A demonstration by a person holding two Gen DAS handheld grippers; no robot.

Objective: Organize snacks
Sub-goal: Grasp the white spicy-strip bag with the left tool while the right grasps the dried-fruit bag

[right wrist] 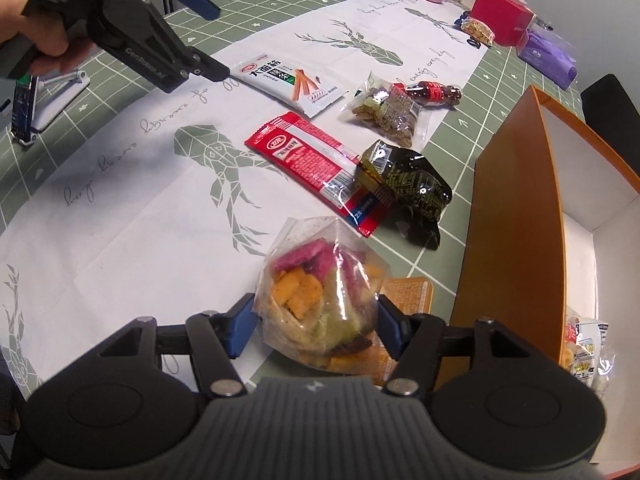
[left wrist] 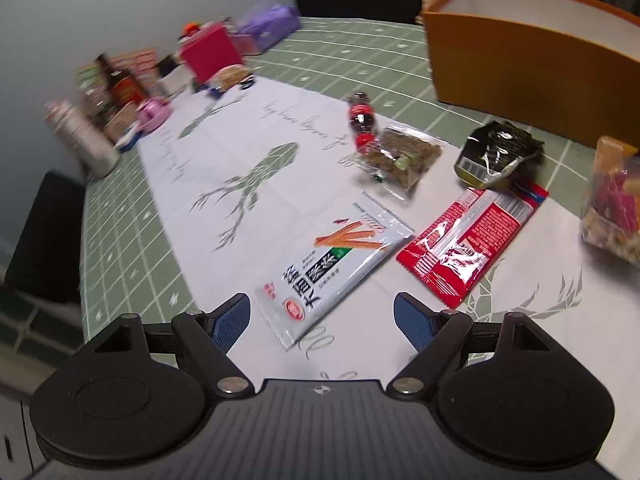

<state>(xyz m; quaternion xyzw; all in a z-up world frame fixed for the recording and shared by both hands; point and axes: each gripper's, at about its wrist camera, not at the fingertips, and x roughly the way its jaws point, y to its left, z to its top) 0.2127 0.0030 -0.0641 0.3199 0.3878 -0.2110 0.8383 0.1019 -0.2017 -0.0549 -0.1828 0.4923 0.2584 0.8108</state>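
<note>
Snack bag (right wrist: 320,300) sits gripped between the right gripper's (right wrist: 316,326) pads; left gripper (left wrist: 322,318) gapes wide over the white packet (left wrist: 334,266), empty.

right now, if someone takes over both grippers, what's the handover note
Left gripper: open, empty, over the near end of the white snack packet.
Right gripper: jaws around the clear bag of colourful chips; grip not certain.
Orange box: at least one packet already inside.
Left on the cloth: red packet, black packet, clear nut bag, small cola bottle, white snack packet.
</note>
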